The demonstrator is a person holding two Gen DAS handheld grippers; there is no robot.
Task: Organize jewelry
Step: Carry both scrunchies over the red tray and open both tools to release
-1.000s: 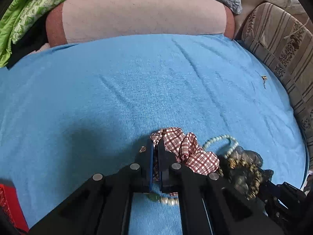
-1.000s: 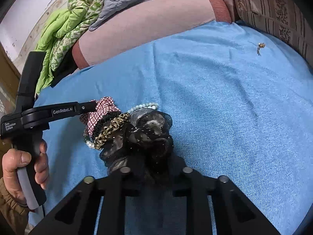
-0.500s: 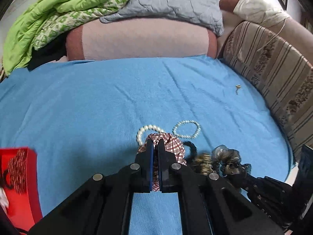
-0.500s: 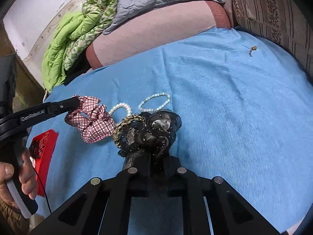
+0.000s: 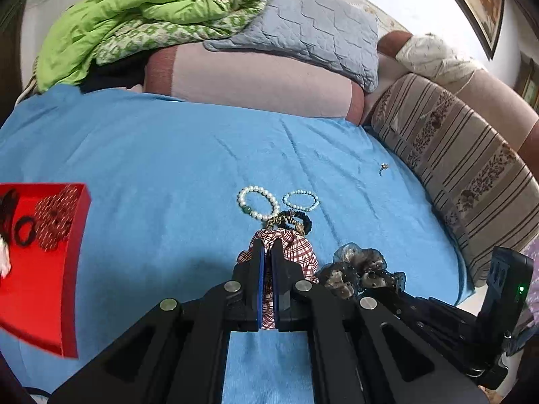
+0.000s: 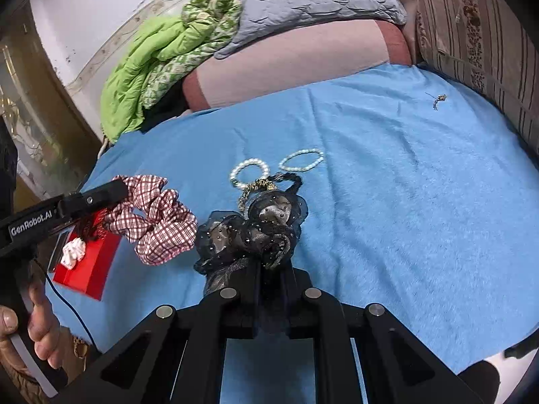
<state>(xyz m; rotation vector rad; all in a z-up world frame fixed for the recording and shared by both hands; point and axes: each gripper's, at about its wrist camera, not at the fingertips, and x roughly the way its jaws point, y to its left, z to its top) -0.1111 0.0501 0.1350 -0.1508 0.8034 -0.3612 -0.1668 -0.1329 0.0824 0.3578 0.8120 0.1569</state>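
The left gripper [image 5: 266, 252] has its jaws clenched on a red-and-white checked fabric scrunchie [image 6: 158, 222], mid-left; the right gripper [image 6: 269, 269] grips a black sheer dotted scrunchie [image 6: 256, 232], centre, above the blue bed sheet [image 6: 404, 202].

The left wrist view looked forward and down along its own fingers [image 5: 249, 269] from low over the blue sheet [image 5: 151, 168], with the red box [image 5: 72, 269] at its left edge and the pillows across the top. The right wrist view sat just beside it, equally near, facing the same pillows but angled leftward, catching the left gripper [image 6: 118, 188] at left of frame. Both shared the two pearl bracelets [image 5: 257, 203] [image 6: 249, 171], the sheet and the box.
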